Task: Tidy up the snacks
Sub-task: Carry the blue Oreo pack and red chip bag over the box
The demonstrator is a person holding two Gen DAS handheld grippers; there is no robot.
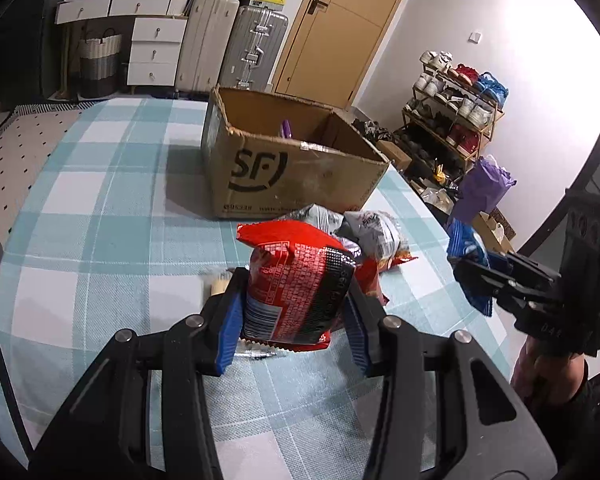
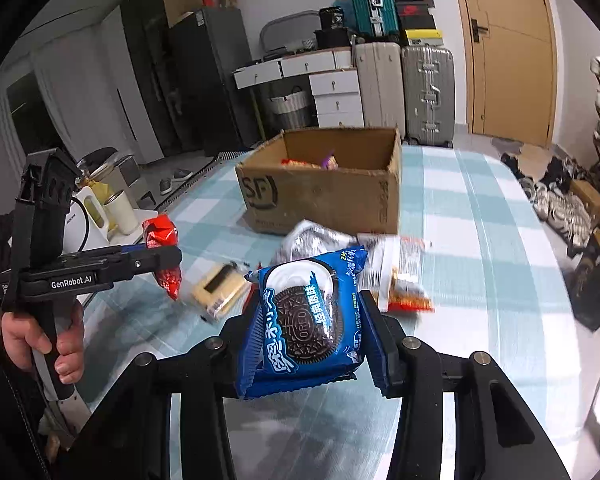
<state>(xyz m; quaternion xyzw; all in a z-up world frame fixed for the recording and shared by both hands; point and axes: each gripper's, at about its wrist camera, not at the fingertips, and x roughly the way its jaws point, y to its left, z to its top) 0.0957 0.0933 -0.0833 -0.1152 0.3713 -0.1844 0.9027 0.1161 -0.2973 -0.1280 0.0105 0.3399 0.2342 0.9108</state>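
Fingers on my left gripper [image 1: 294, 308] pinch the red packet [image 1: 296, 288], right gripper [image 2: 308, 332] clamps the Oreo pack [image 2: 306, 316]; I'd drop both straight over the cardboard box [image 2: 324, 188].

Checked table [image 1: 100, 200] under cardboard box [image 1: 292, 164], loose snack packets [image 1: 376, 232].

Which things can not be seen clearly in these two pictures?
- Contents of the cardboard box: left wrist view, the near wall hides nearly all.
- Silver packets on the table: right wrist view, blurred, print unreadable.
- Red snack bag: left wrist view, only its back shows, the brand is hidden.
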